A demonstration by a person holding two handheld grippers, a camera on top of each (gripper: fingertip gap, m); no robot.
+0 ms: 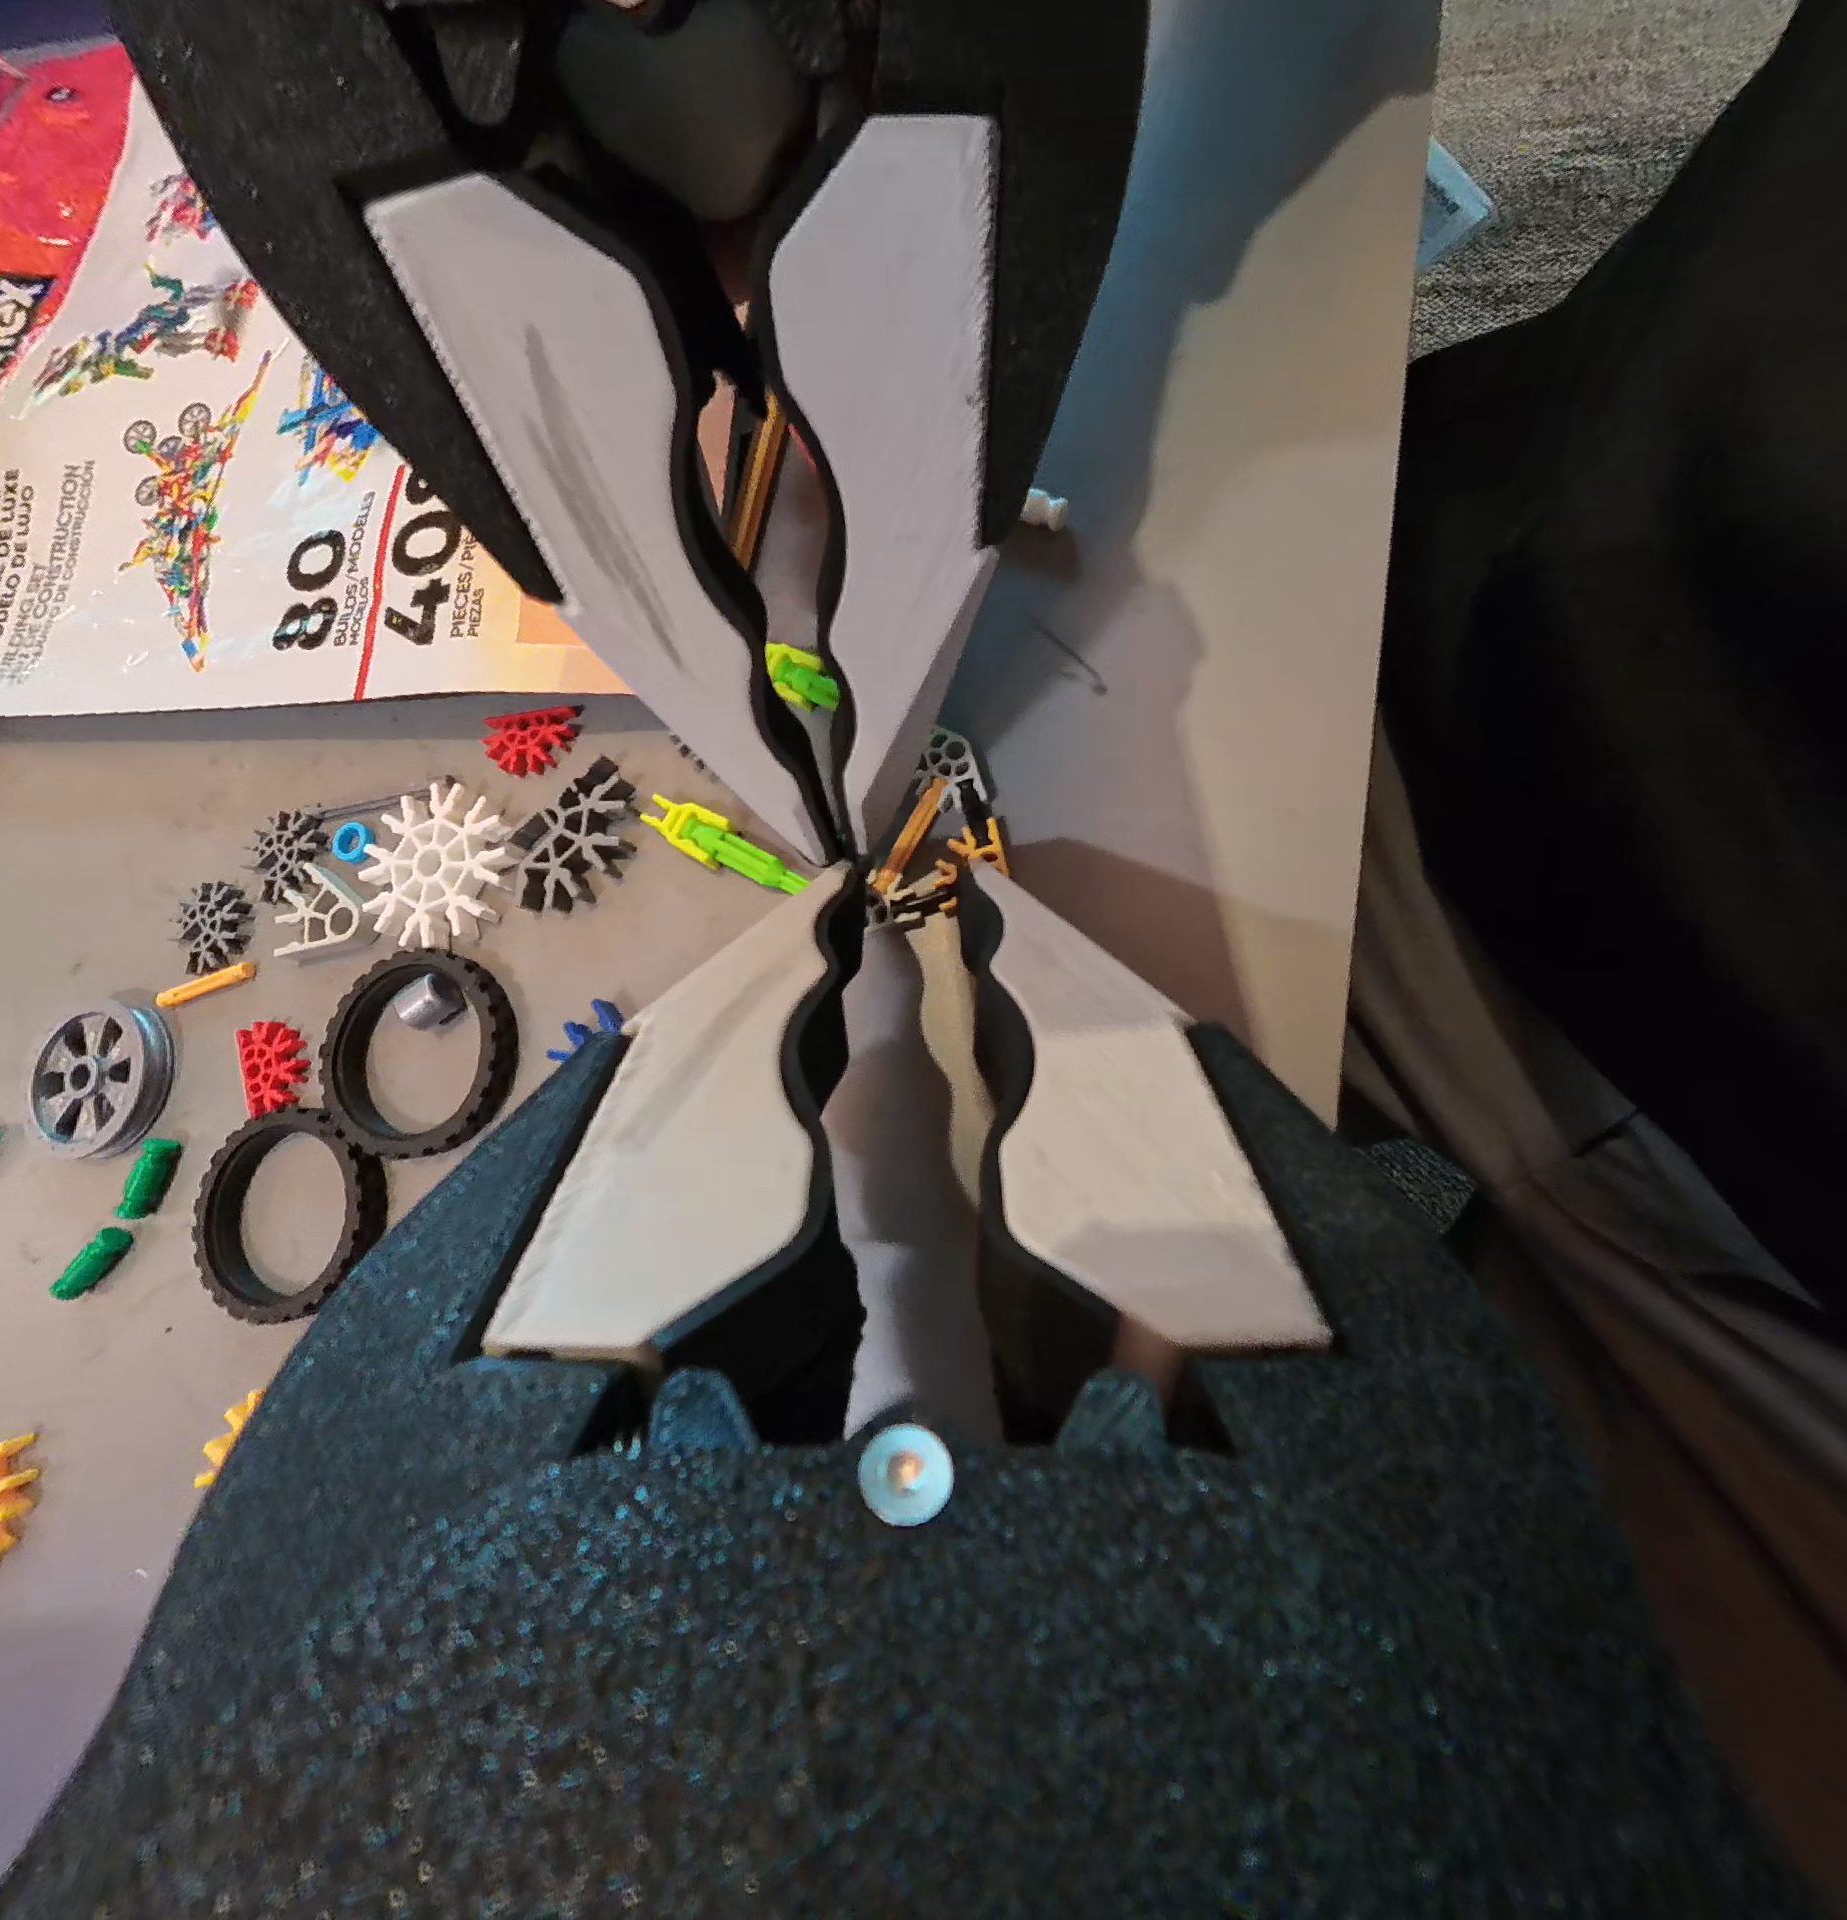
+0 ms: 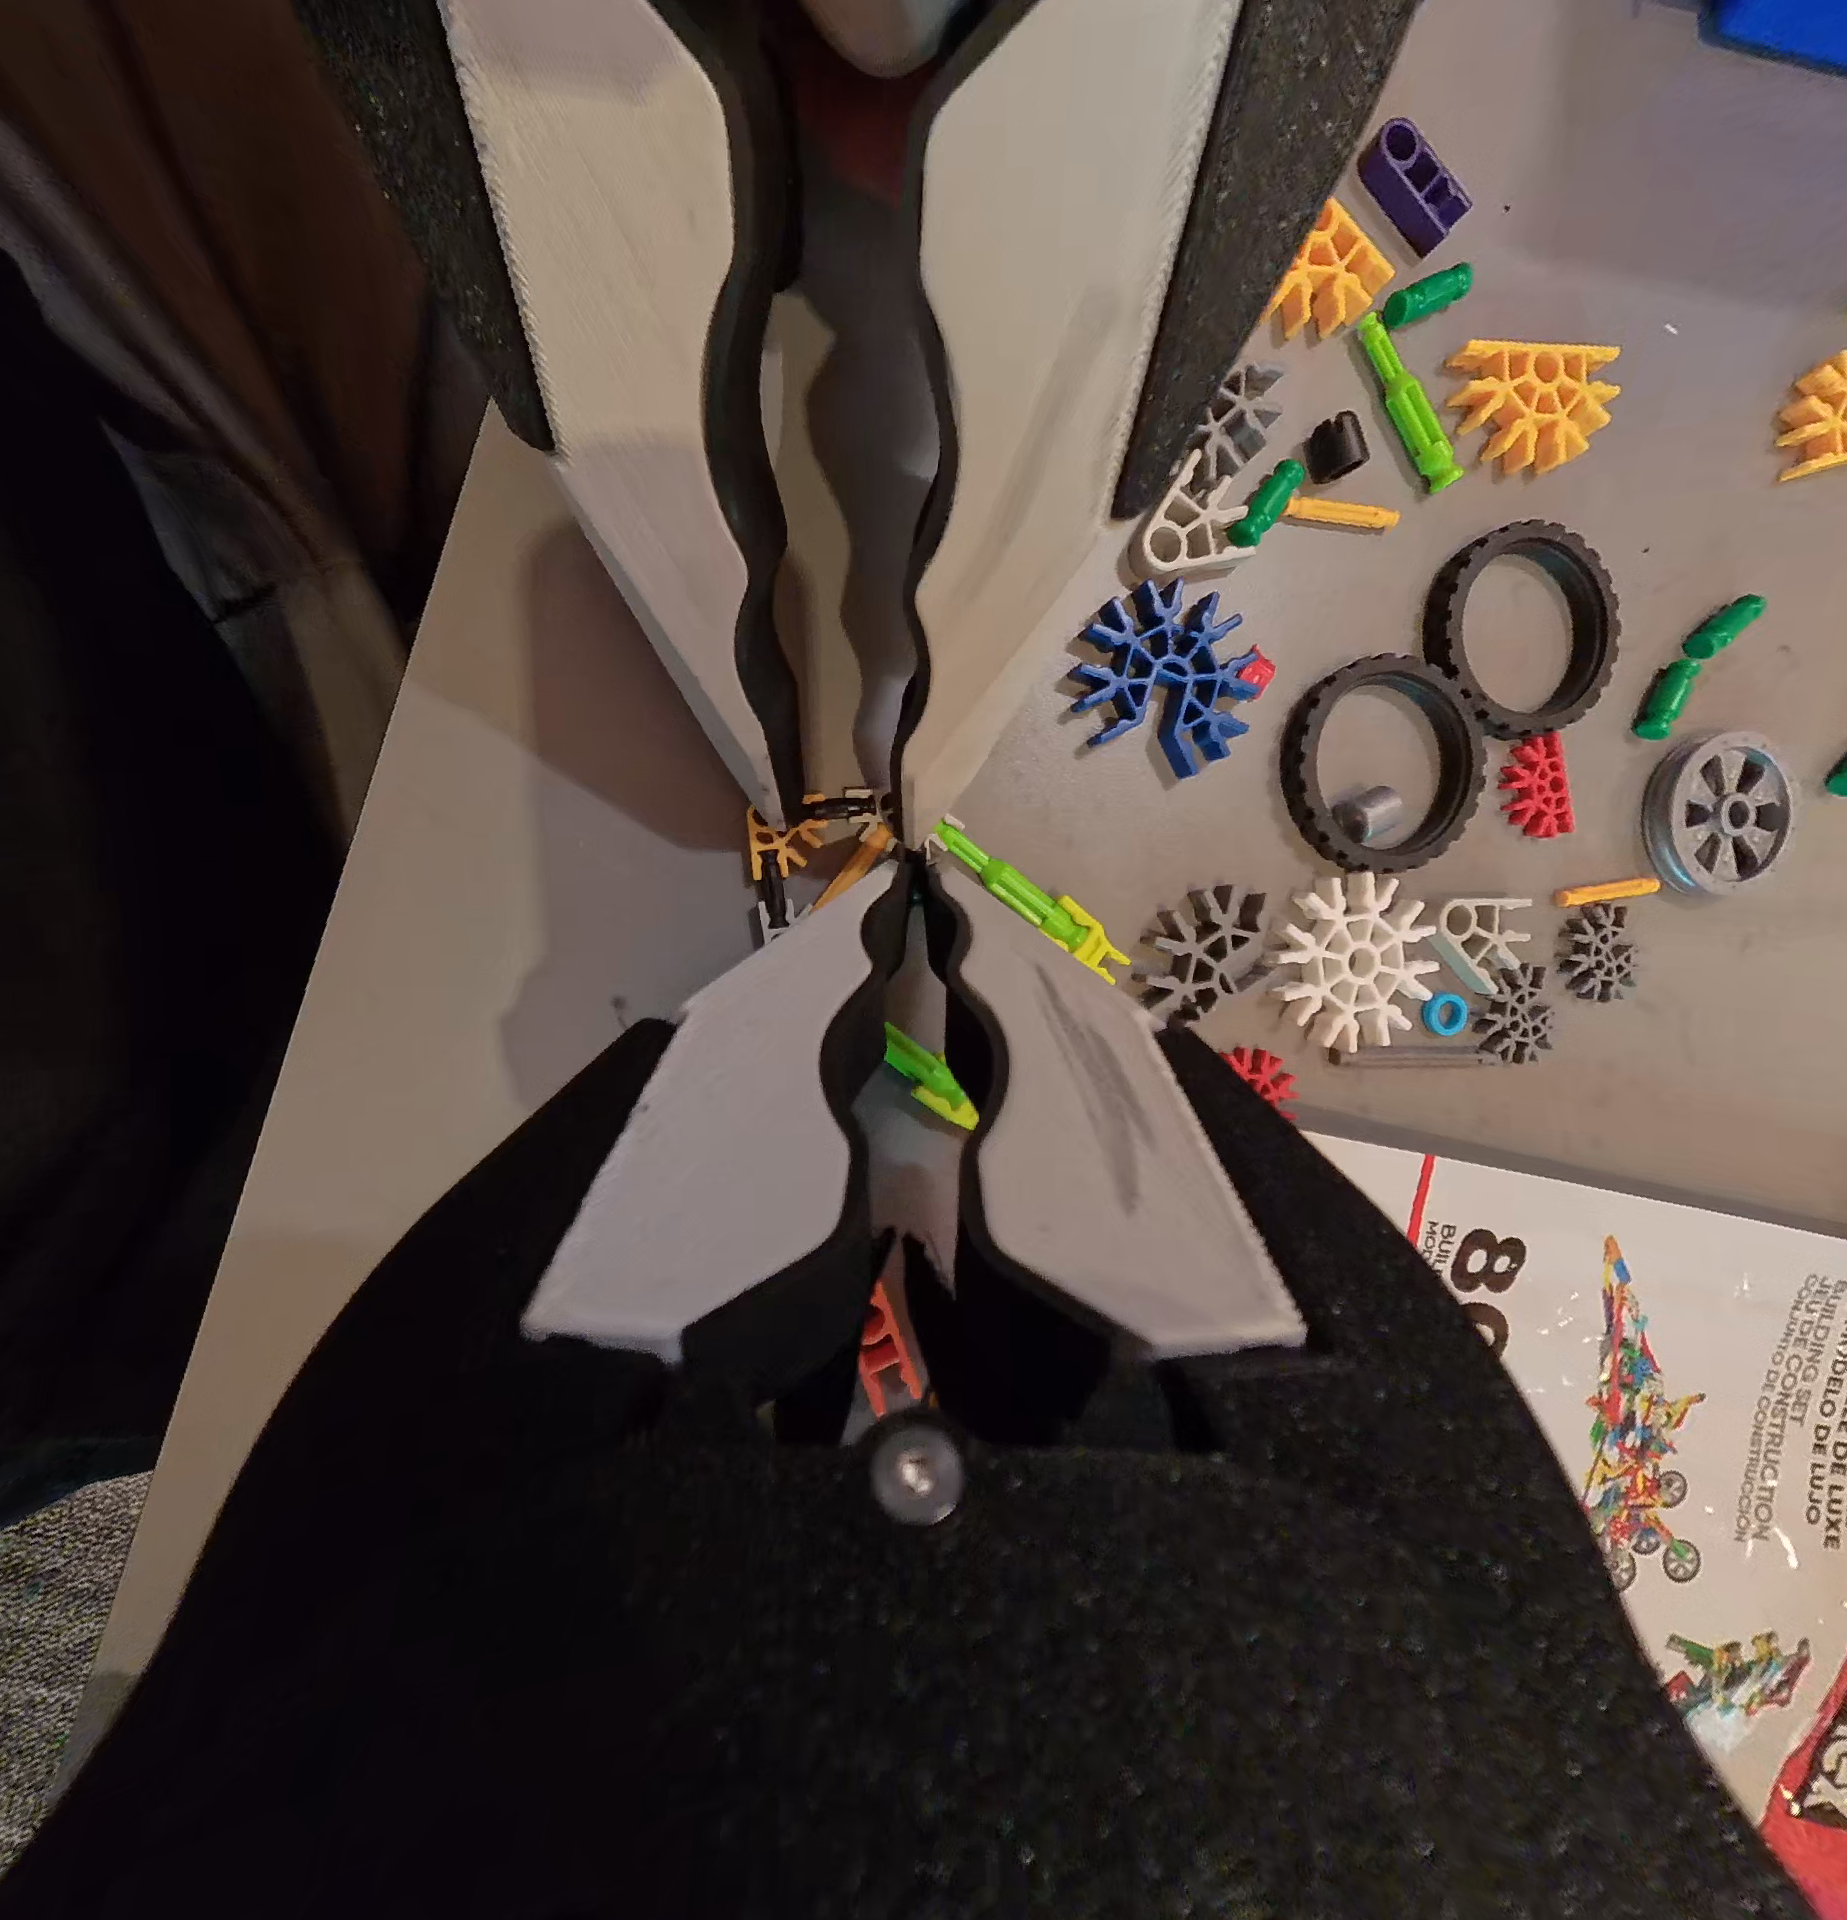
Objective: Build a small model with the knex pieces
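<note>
My two grippers meet tip to tip over a grey table (image 1: 1158,727). My left gripper (image 1: 908,883) is shut on a small assembly (image 1: 934,868) of a gold rod, an orange connector and grey connectors. It also shows from above in the right wrist view (image 2: 846,802). My right gripper (image 2: 911,883) is shut, its tips pinching at the hub of the same assembly (image 2: 794,842). A light green rod with a yellow clip (image 2: 1023,899) sticks out sideways from the hub. A second green and yellow piece (image 2: 929,1075) shows through the gap between the right fingers.
Loose parts lie beside the grippers: two black tyres (image 2: 1381,758), a grey wheel hub (image 2: 1719,810), a white snowflake connector (image 2: 1350,956), a blue connector (image 2: 1158,670) and yellow connectors (image 2: 1532,400). The printed set box (image 1: 171,436) lies nearby. The table edge (image 1: 1371,727) is close.
</note>
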